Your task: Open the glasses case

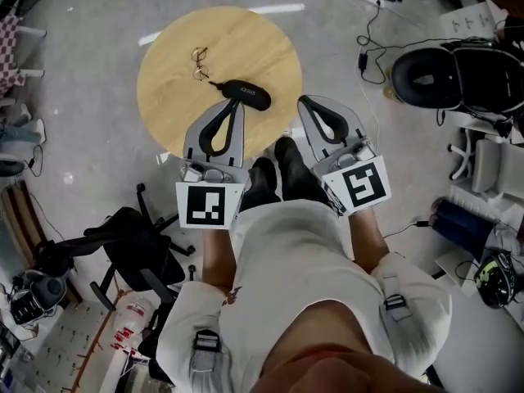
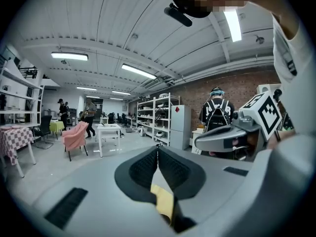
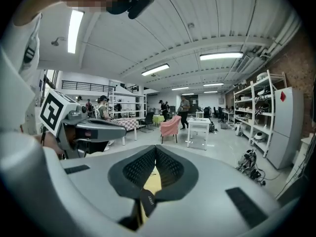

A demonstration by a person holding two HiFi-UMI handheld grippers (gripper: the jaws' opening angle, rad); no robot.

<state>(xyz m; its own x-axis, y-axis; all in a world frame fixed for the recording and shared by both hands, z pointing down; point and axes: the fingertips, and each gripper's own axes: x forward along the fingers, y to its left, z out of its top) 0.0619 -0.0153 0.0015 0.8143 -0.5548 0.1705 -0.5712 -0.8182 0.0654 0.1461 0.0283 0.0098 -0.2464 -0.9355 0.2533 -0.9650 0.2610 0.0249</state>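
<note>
Head view: the closed glasses case (image 1: pixel 246 94) is seen on the round table (image 1: pixel 176 109), right of the glasses (image 1: pixel 200 64). The left gripper (image 1: pixel 236 106) is held at its near side, the right gripper (image 1: pixel 304 101) by the table's right edge. Left gripper view: the jaws are pressed together, empty. Right gripper view: the jaws are likewise together, with the case glimpsed beneath. The step is judged to be the approach; next, the jaws must be opened to grasp the case.

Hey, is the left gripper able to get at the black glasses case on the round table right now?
Probably yes: the left gripper is close to the glasses case with nothing between them, and the glasses lie beyond the case. Its jaws are shut, though, so they would have to open first.
</note>
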